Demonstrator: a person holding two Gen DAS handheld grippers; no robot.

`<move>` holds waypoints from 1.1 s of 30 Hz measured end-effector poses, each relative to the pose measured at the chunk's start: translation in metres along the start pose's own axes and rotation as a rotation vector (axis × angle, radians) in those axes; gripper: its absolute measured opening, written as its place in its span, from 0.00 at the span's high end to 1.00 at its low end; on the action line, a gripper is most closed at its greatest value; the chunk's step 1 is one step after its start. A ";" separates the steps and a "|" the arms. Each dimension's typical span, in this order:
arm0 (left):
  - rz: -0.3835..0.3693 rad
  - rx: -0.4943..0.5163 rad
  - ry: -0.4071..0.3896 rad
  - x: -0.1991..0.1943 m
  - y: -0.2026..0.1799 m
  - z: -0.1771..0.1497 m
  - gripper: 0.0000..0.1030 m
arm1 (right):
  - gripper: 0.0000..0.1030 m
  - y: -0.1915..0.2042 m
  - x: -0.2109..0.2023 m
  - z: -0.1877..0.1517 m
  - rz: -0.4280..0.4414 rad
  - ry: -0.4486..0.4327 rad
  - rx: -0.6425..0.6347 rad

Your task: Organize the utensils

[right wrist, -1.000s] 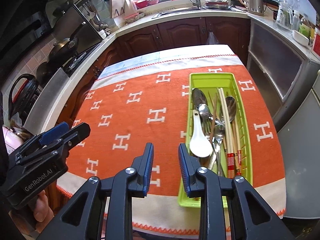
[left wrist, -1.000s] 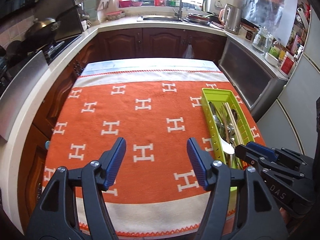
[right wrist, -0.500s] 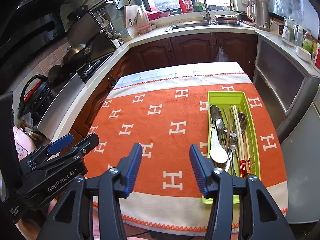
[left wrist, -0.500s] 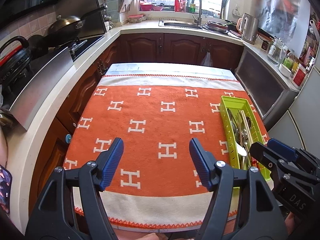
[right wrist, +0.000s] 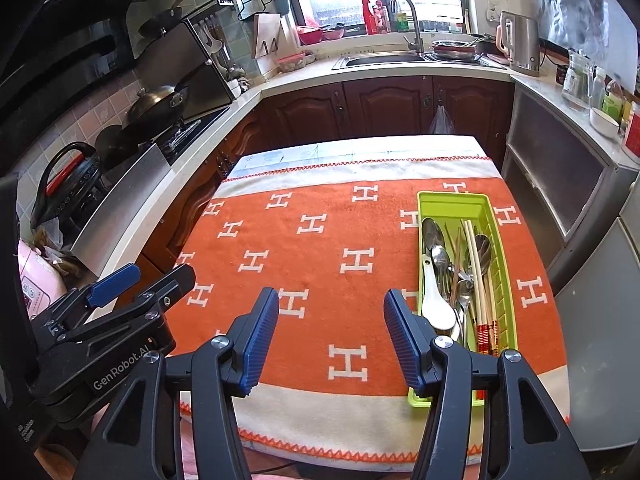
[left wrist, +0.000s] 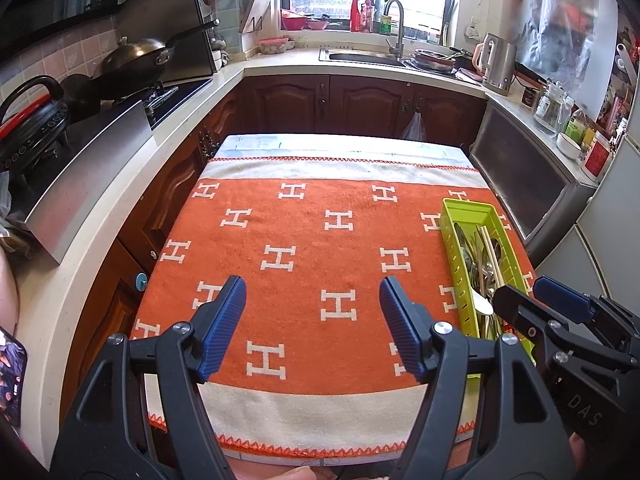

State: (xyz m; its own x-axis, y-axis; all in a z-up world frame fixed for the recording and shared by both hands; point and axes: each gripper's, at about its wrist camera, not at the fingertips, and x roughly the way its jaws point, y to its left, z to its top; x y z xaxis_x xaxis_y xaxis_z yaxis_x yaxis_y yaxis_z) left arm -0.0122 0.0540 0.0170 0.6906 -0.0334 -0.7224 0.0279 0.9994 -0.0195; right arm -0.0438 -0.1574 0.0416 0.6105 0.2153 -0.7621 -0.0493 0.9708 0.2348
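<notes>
Wide open and empty: left gripper (left wrist: pixel 311 296), hanging over the near part of the cloth (left wrist: pixel 320 240), well apart from any utensil. Same for right gripper (right wrist: pixel 330 298): wide, holding nothing, above the cloth, just left of the tray (right wrist: pixel 452 197).

Tray on the right side of the table (right wrist: pixel 360 148), lengthwise away from the cameras, near end close to the front edge. All utensils inside in one overlapping heap: white spoon (right wrist: pixel 436 308) at the left, metal spoons (right wrist: pixel 432 232) further back, chopsticks (right wrist: pixel 478 272) lying across them. Nothing loose on the cloth. Probably near the end of the job, or at the start of a sort out of the tray; cannot tell which.

Judged risks from here:

- Knocking the tray. Light plastic by the look of it, near the edge, right finger close beside it; a sideways sweep likely enough to shove it off or tip it.
- Pinching into the heap and lifting two things at once, since handles cross; a second piece then probably dropping partway.
- Losing the white spoon: seemingly glazed, so likely slick and apt to chip in a fall.
- Rolling chopsticks: thin and round, likely to twist out of a loose pinch.
- Snagging the cloth with a low fingertip and dragging the tray along with it.
- Bumping the grippers together, both being close at the near edge.
</notes>
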 end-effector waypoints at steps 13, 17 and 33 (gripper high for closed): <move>-0.003 0.001 0.004 0.002 -0.001 0.001 0.35 | 0.44 -0.003 0.001 0.004 -0.006 -0.003 0.003; -0.001 0.003 0.005 0.002 -0.001 0.001 0.35 | 0.44 -0.003 0.001 0.004 -0.005 -0.003 0.002; 0.003 -0.001 0.001 0.004 -0.001 0.001 0.35 | 0.44 -0.002 0.001 0.004 -0.005 -0.001 0.002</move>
State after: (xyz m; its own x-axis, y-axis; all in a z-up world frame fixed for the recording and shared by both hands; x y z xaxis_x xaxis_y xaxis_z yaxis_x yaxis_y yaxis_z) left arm -0.0086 0.0533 0.0151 0.6902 -0.0306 -0.7229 0.0250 0.9995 -0.0184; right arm -0.0395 -0.1595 0.0428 0.6118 0.2105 -0.7625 -0.0447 0.9716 0.2323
